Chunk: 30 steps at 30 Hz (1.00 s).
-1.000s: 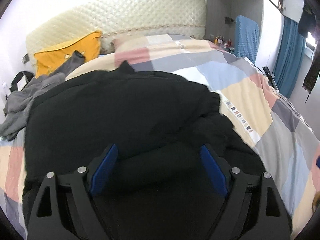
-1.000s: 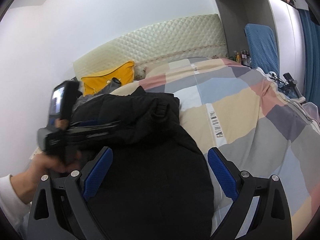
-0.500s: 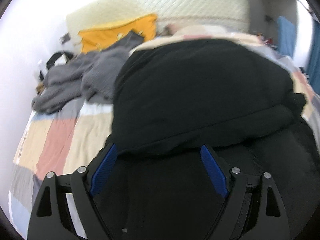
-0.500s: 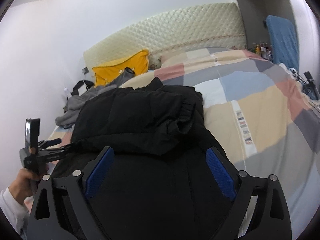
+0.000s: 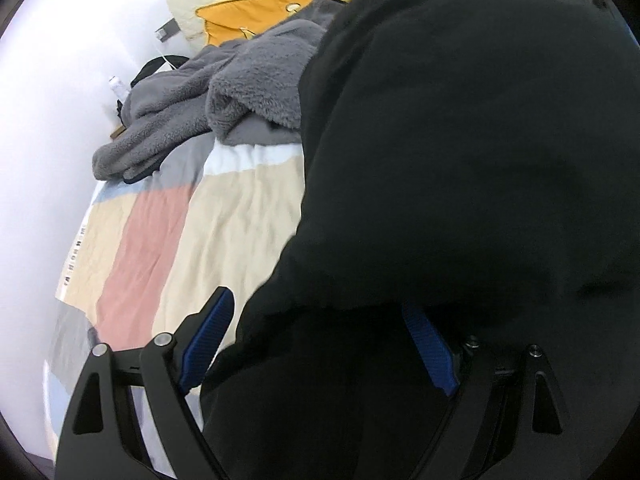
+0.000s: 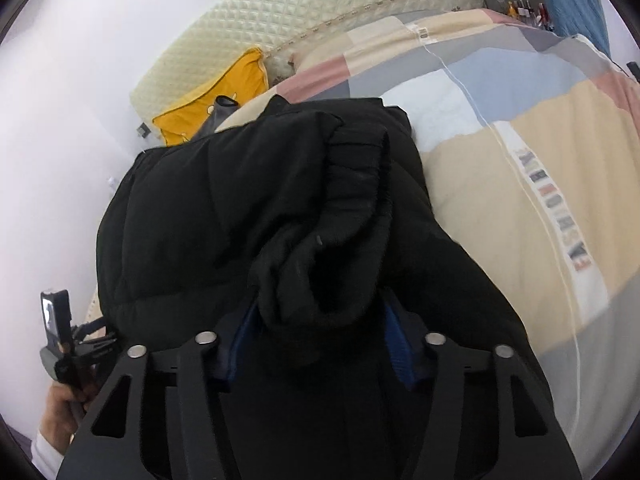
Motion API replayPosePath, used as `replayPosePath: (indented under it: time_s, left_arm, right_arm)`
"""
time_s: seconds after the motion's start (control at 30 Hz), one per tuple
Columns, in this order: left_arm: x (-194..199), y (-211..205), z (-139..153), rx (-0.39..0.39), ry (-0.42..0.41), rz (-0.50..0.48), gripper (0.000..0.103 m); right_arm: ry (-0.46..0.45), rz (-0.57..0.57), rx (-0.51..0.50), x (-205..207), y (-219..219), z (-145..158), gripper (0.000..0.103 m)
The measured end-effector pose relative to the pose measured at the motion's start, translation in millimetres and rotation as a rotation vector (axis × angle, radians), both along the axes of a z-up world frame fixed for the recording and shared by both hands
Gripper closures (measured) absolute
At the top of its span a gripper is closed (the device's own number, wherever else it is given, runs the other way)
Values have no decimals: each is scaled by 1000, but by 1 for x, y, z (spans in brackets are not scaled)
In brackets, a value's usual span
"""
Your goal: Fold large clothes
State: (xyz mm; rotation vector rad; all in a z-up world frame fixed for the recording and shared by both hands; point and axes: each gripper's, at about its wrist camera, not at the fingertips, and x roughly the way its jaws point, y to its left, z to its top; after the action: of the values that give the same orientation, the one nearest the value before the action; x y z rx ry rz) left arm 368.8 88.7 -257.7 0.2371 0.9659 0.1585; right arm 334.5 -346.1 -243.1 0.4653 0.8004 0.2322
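Patchwork bedding in beige, pink, blue and grey spreads under everything we handle, with a quilted cream headboard behind it. On it lies the black padded jacket, bulky enough to block most of both our views. Beside the jacket, touching its edge, sits a heap of grey fleece clothing, and behind that a yellow pillow. Our right gripper is closing, its blue pads on either side of a bunched fold of the jacket. Our left gripper has its fingers wide apart, jacket fabric between them, unpressed.
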Motion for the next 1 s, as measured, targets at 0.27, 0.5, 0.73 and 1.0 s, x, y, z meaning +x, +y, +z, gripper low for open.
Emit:
replayPosePath:
  time_s: [0.27,0.5,0.73,1.0]
  left_arm:
    - [-1,17,31,-128,-157,92,16]
    - [-7,64,50,-313,-255,241,16]
    - [-11,49,49,-281,-251,208,16]
    - [-3,39,34,-345,-169,173,16]
  right_arm:
    - [-137,61,-121,5,28,58,89]
    - [-337,156,-172,18,71,151,91]
    - [-246,122,-190,36,61,127,92]
    - [-64,100,-169,41,14,31,92]
